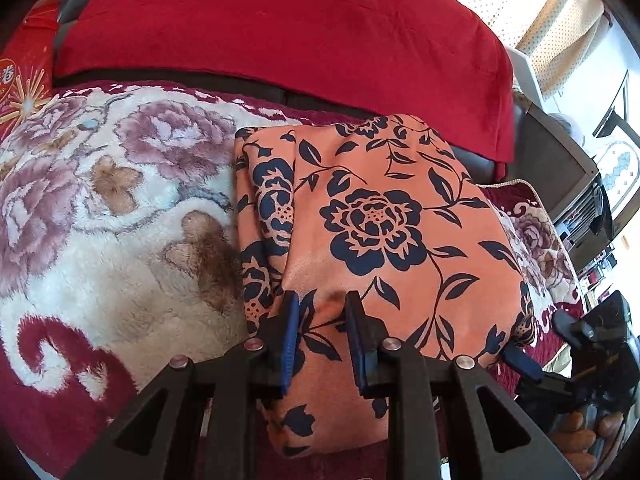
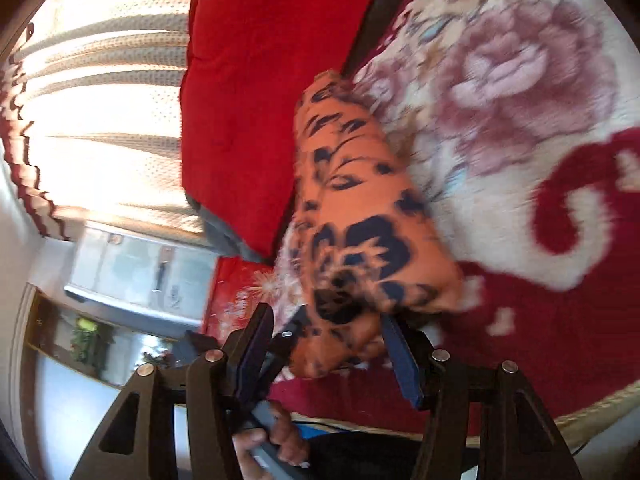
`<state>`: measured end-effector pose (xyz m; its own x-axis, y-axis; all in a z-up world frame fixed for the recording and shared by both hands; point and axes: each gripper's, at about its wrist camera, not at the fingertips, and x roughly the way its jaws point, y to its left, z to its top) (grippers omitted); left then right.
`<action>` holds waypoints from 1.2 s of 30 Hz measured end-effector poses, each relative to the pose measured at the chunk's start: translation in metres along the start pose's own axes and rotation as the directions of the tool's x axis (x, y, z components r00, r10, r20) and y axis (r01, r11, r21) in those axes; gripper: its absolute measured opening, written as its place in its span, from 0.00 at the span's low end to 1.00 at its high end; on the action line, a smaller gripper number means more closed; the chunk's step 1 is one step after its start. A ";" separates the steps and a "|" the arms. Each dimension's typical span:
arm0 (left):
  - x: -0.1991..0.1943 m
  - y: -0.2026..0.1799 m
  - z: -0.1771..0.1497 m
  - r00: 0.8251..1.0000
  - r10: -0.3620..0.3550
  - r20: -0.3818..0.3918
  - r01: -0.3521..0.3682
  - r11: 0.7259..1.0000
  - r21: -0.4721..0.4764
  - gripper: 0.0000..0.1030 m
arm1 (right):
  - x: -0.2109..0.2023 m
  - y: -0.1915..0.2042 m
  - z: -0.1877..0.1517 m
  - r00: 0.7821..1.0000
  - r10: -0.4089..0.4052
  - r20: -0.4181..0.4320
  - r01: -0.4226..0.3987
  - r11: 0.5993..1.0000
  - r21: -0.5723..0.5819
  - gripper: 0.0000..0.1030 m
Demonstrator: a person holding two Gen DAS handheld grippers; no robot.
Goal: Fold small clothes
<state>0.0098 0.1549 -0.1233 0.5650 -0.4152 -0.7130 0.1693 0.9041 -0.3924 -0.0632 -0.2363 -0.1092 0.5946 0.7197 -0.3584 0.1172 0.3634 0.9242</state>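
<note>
An orange garment with a dark blue flower print (image 1: 376, 220) lies folded on a plush floral blanket (image 1: 100, 208). My left gripper (image 1: 322, 300) stands over its near edge, jaws partly apart with a pinched ridge of the cloth between them. My right gripper (image 1: 532, 356) shows at the garment's right corner in the left wrist view. In the blurred right wrist view the right gripper (image 2: 328, 320) is open, its fingers either side of the garment's (image 2: 360, 208) near end.
A red cushion (image 1: 280, 20) lies behind the garment along the sofa back. A red printed box (image 1: 24, 60) sits at far left. Curtains (image 2: 100, 80) and a cabinet (image 2: 132, 264) stand beyond. A hand (image 2: 276, 436) holds the left gripper's handle.
</note>
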 end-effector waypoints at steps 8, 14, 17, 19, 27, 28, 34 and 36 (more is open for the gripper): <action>0.002 -0.002 0.000 1.000 0.021 -0.008 -0.021 1.000 0.006 0.23 | 0.018 -0.005 0.014 0.999 0.037 0.016 -0.038 0.998 0.060 0.68; -0.004 -0.011 0.004 0.999 0.040 0.003 -0.040 0.999 0.021 0.23 | 0.007 0.014 0.025 0.996 0.037 0.080 -0.041 0.998 0.047 0.11; -0.020 -0.029 0.011 0.997 0.016 0.081 -0.020 0.999 0.046 0.23 | -0.005 -0.005 0.030 0.992 -0.016 0.125 0.008 0.998 0.066 0.11; -0.015 -0.042 0.013 0.996 0.006 0.091 -0.011 0.998 0.060 0.23 | 0.002 -0.028 0.029 0.995 -0.041 0.090 0.030 0.993 0.118 0.13; 0.025 -0.037 -0.004 0.995 0.064 0.077 -0.070 0.995 0.074 0.23 | -0.009 -0.022 0.032 1.000 0.017 -0.018 -0.016 1.000 0.018 0.41; 0.023 -0.033 -0.002 0.996 0.050 0.074 -0.055 0.997 0.062 0.23 | -0.013 -0.020 0.030 0.999 0.017 -0.037 -0.017 1.000 -0.011 0.55; -0.033 0.010 0.006 0.981 -0.022 0.190 0.055 0.984 -0.167 0.23 | -0.051 0.003 0.028 0.995 -0.073 -0.062 0.056 0.970 -0.237 0.59; -0.042 0.023 0.004 0.980 -0.065 0.188 0.107 0.969 -0.224 0.24 | -0.057 0.014 0.033 0.993 -0.112 -0.027 0.099 0.949 -0.300 0.60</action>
<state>-0.0065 0.1938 -0.0998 0.6947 -0.4469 -0.5637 0.0440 0.8086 -0.5867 -0.0687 -0.2918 -0.0718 0.5562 0.6901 -0.4630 -0.0689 0.5936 0.8018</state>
